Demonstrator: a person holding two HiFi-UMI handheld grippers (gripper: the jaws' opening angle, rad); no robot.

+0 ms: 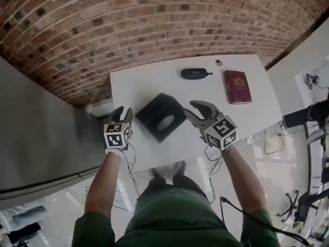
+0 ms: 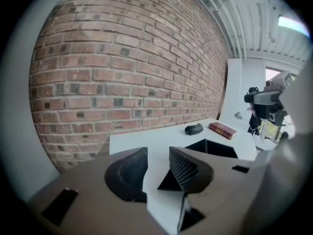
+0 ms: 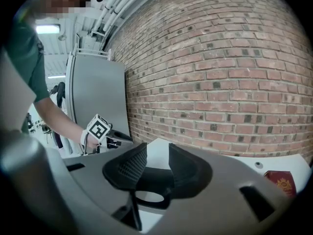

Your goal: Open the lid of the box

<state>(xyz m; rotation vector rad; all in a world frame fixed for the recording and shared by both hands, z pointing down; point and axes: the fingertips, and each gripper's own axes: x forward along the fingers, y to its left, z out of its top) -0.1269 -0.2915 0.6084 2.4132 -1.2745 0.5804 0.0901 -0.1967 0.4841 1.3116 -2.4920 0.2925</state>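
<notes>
A black square box [image 1: 161, 118] lies turned like a diamond on the white table [image 1: 149, 84], with a pale oval window in its lid. My left gripper [image 1: 121, 112] hovers at the table's left edge, just left of the box, its jaws apart with only bare table between them [image 2: 158, 155]. The box [image 2: 211, 147] shows to its right. My right gripper [image 1: 194, 108] sits at the box's right corner, open, pads touching nothing. In the right gripper view [image 3: 157, 153] the box [image 3: 152, 179] lies just beyond and below the jaws.
A black case [image 1: 196, 73], a red book [image 1: 237, 86] and a small round object [image 1: 219, 62] lie at the table's far side. A brick wall [image 1: 154, 19] stands behind. A grey cabinet [image 1: 41, 133] stands at the left. Cables trail on the floor [image 1: 267, 138].
</notes>
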